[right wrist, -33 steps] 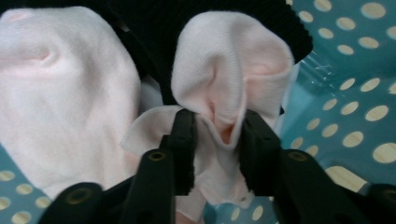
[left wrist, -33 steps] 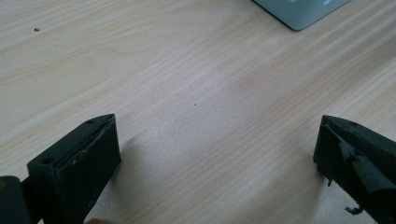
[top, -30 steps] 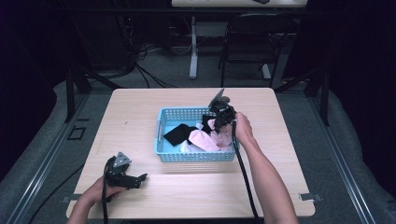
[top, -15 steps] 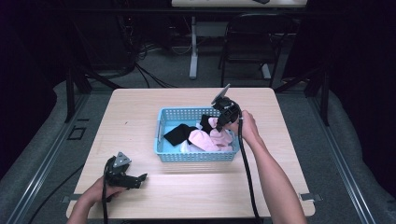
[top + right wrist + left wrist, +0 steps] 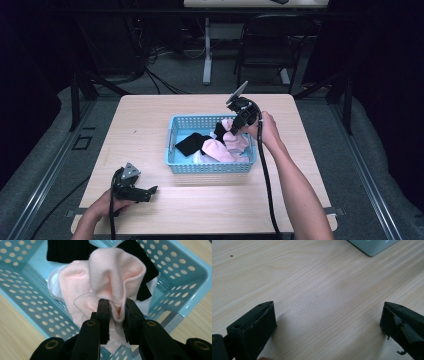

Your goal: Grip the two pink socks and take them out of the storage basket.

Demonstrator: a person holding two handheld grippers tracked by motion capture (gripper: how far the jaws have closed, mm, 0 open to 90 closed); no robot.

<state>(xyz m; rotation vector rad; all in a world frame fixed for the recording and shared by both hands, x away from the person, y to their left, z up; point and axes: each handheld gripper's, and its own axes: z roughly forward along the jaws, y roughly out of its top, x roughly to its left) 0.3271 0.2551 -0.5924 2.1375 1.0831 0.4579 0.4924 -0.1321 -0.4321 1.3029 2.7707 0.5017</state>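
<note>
**Right tongs pinching the pink cloth, left ones idle**

Your right gripper [image 5: 117, 312] is clamped on a fold of the pink cloth [image 5: 112, 277]; in the right gripper view the fabric bunches up between the jaws and billows toward 12 o'clock from them. From the high view that gripper [image 5: 235, 127] sits over the far-right corner of the blue basket [image 5: 210, 167], with the cloth draped from the jaws down into it toward 7 o'clock. Black cloth [image 5: 192, 144] lies in the basket at about 9 o'clock from the pink pile, and a bit of white fabric [image 5: 53, 287] peeks out underneath.

Your left gripper [image 5: 145, 192] rests low on the wooden table [image 5: 150, 120] near the front-left edge, jaws spread wide with nothing between them. The basket's corner [image 5: 373, 246] is off at 1 o'clock from it, well apart.
</note>
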